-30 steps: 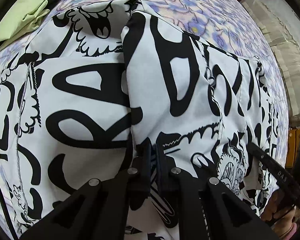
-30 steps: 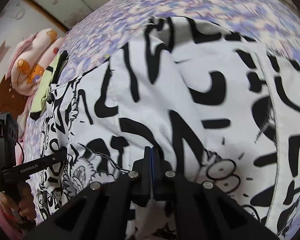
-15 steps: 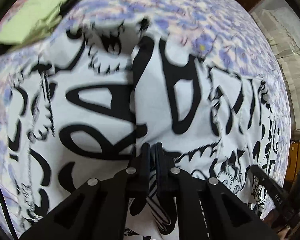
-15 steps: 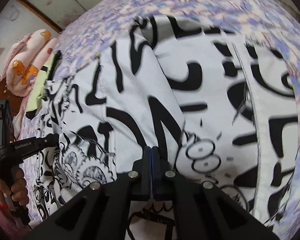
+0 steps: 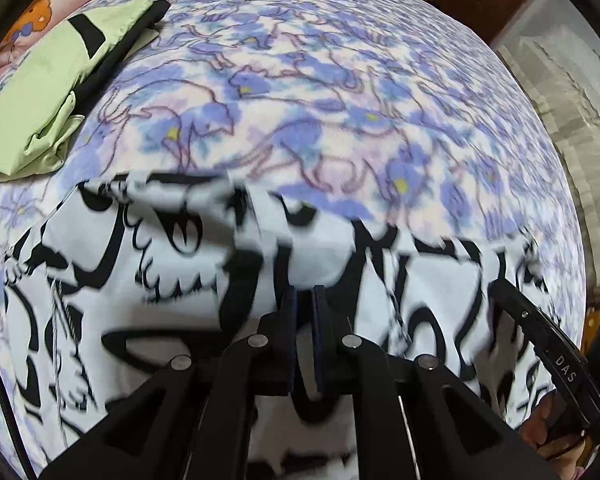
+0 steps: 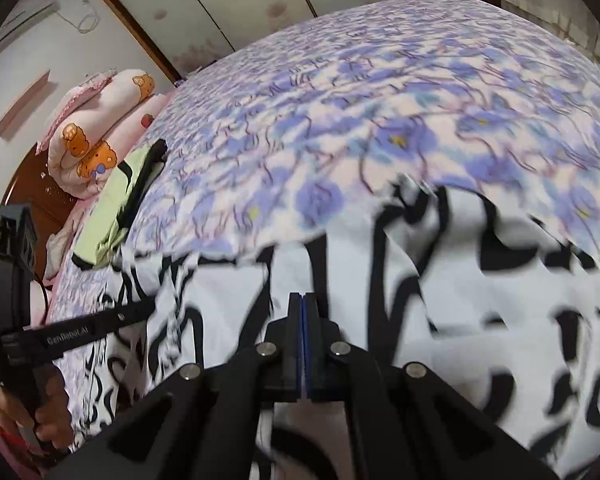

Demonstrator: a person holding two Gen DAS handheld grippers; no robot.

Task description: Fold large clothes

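A large white garment with bold black lettering lies on the floral bed, blurred by motion; it also fills the lower right wrist view. My left gripper is shut on a fold of this garment, with cloth pinched between the pads. My right gripper is shut on the garment too, its jaws pressed together with cloth under them. The right gripper's black frame shows at the left wrist view's right edge. The left gripper's frame shows at the right wrist view's left edge.
The bed has a purple-blue floral blanket. A folded light green garment with black trim lies at the far left; it also shows in the right wrist view. Pink cartoon-print bedding is rolled by the wooden headboard.
Both grippers have pulled back with the garment, so its far edge has slid toward me and much more bare blanket shows beyond it. Both stay shut on the cloth.
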